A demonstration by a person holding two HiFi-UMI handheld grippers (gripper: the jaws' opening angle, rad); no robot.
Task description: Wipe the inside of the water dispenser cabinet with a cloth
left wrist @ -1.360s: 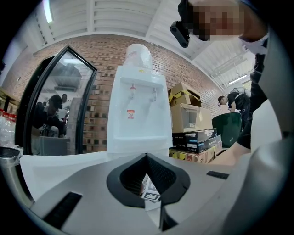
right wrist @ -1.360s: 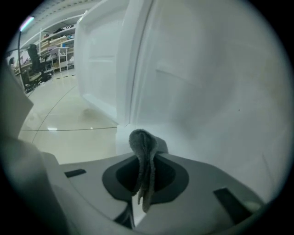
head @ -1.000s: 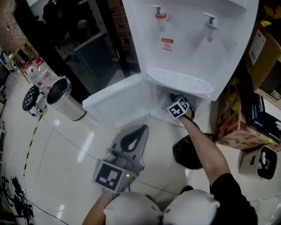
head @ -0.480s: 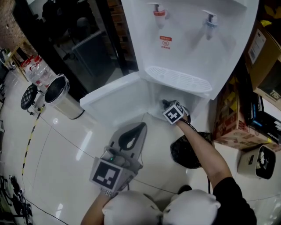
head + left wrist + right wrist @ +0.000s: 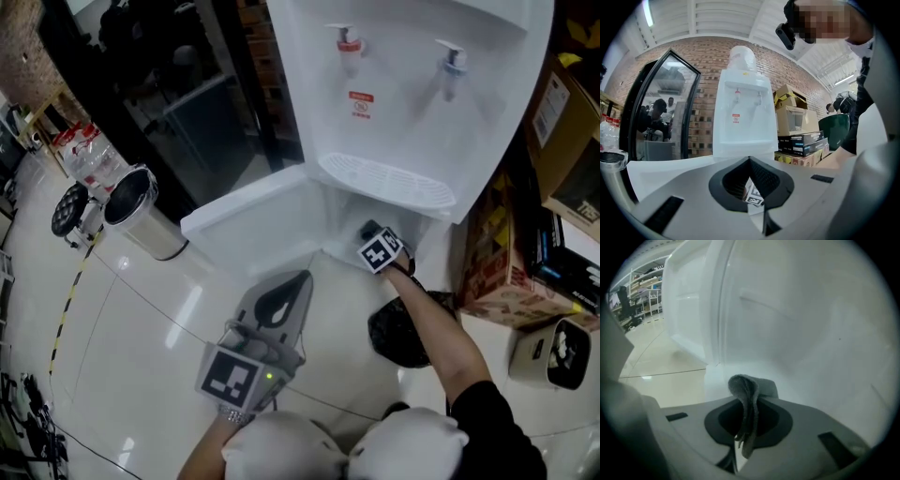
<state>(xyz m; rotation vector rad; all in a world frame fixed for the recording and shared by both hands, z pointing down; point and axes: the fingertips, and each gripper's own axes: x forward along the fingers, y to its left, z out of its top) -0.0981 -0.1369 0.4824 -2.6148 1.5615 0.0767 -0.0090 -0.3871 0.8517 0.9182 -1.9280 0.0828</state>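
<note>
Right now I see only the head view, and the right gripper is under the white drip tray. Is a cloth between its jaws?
Observer: Yes. The right gripper view shows the right gripper shut on a folded grey cloth.
Operator: What is ahead of it?
Observer: The plain white inner wall of the cabinet; whether the cloth touches it, I cannot tell.
Operator: And the left gripper?
Observer: The left gripper is shut, nothing between its jaws.

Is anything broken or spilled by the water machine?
Nothing looks broken or spilled. The cabinet door stands open under the water dispenser, but only because the right tongs hold a grey cloth inside for wiping.
</note>
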